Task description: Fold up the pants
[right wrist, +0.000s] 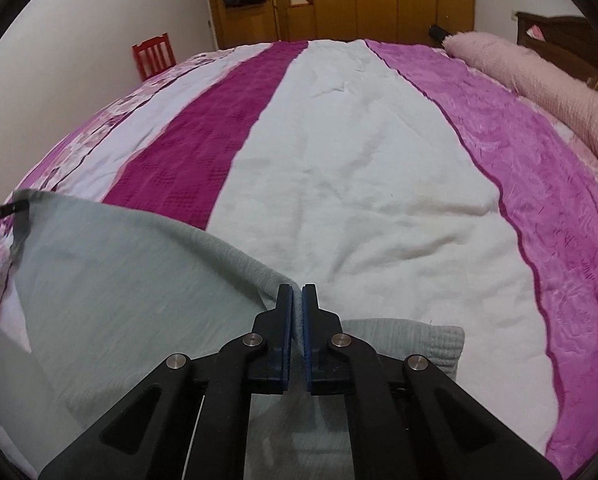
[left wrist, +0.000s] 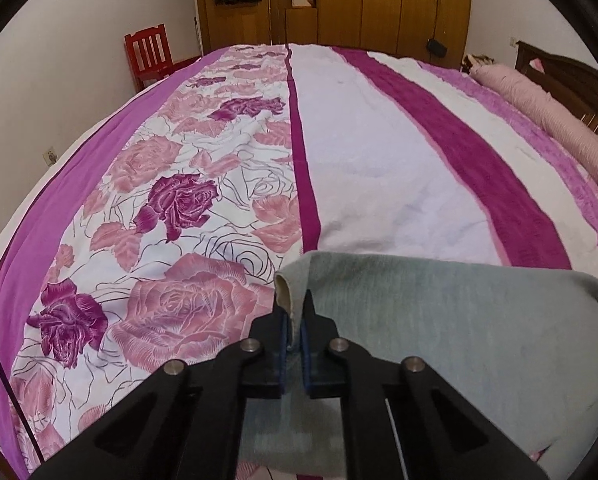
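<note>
The left gripper (left wrist: 297, 312) and the right gripper (right wrist: 297, 308) are each clamped on an opposite corner of one edge of the grey-green pants (left wrist: 439, 320), holding it taut and raised above the bed (left wrist: 379, 160), likely so the fabric can be carried over evenly for a fold

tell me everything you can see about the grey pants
The pants are pale grey-green, of a soft, slightly fuzzy knit, with a cream inner side showing where an edge curls over. Each gripper is shut on an edge: the left gripper pinches that curled corner, the right gripper another edge. The fabric spans between them, raised off the bedspread at the pinched edge and draping down. A ribbed band lies flat on the white stripe beside the right fingers. Their full shape is out of view.
</note>
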`<state>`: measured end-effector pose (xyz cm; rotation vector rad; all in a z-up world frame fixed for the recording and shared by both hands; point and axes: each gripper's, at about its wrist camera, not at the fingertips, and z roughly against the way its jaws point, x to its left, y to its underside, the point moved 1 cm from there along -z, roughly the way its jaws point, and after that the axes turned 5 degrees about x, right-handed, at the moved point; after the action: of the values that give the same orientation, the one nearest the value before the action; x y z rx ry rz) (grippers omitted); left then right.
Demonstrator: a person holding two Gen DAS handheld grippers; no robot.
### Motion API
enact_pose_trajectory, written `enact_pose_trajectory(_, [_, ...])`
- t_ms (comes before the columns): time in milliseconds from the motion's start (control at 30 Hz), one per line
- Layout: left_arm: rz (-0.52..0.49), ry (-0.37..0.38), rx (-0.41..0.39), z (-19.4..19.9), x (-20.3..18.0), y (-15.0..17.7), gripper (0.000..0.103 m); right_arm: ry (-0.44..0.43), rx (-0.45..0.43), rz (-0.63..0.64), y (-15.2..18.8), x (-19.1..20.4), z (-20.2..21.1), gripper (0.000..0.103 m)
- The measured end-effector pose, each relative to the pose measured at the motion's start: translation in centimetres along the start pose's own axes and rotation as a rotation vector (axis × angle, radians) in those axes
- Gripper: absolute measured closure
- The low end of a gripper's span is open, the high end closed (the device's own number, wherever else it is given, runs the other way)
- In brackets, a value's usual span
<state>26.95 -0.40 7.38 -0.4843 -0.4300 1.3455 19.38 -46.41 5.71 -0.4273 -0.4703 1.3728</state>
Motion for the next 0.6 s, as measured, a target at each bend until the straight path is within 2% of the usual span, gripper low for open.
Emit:
enact_pose_trajectory(200, [-0.014, 0.015, -0.035, 2.6, -0.6, 0.9, 0.098, -0.016, -0.014, -0.005, 0.7, 0.9, 2.2, 0.098])
enact_pose_trajectory(600, [0.039, 0.068, -0.081, 6.7, -0.5, 4.7, 0.098, -0.045, 0.005, -0.017, 3.6, 2.3, 5.2, 0.098])
